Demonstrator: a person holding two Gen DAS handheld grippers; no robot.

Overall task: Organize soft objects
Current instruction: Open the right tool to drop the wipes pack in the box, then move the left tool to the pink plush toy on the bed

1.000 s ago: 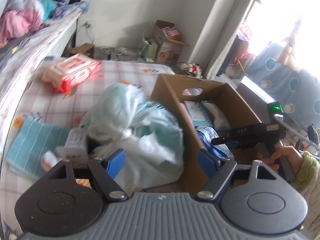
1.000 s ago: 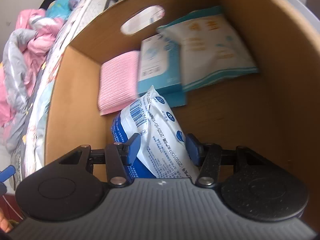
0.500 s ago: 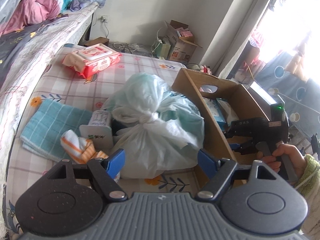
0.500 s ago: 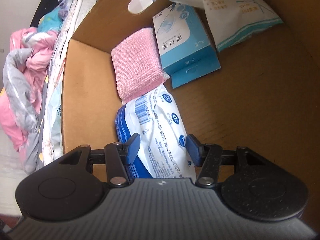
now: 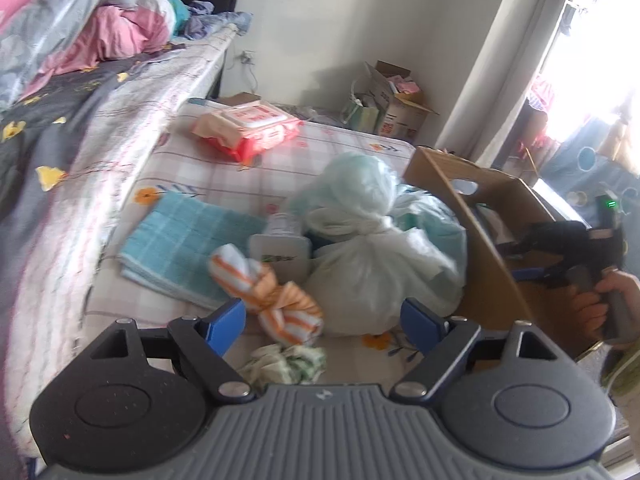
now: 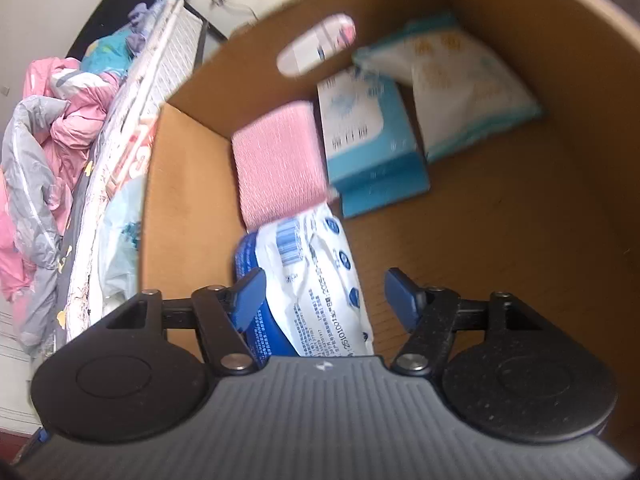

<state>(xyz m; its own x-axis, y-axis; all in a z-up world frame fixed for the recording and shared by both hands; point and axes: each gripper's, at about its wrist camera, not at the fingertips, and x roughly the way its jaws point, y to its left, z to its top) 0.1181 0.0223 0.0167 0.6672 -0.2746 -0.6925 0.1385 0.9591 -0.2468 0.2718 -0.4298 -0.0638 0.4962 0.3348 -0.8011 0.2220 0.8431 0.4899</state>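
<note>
Left wrist view: left gripper [image 5: 323,318], jaws opening and empty, hangs over a knotted orange-striped cloth [image 5: 269,293] beside a bulging plastic bag [image 5: 378,256] and a teal towel [image 5: 188,245]; centre on the knot before closing. Right wrist view: right gripper [image 6: 324,294], jaws opening, frees a glossy crinkled wipes pack [image 6: 316,276] inside the cardboard box [image 6: 520,240]; lift straight clear.

Box [image 6: 520,240]: plain brown cardboard, matt, raw cut edges. Blue-white pack [image 6: 316,280] at 6 o'clock in it: glossy plastic film. Pink cloth [image 6: 276,164] at 11: coarse knit, matt. Teal carton [image 6: 368,148]: smooth printed card. Outside: bag [image 5: 372,248] thin translucent plastic, crinkled; towel [image 5: 180,244] teal terry, ribbed; wipes [image 5: 252,128] glossy red film. Gripper bodies matt black plastic, pads [image 5: 224,324] blue.
</note>
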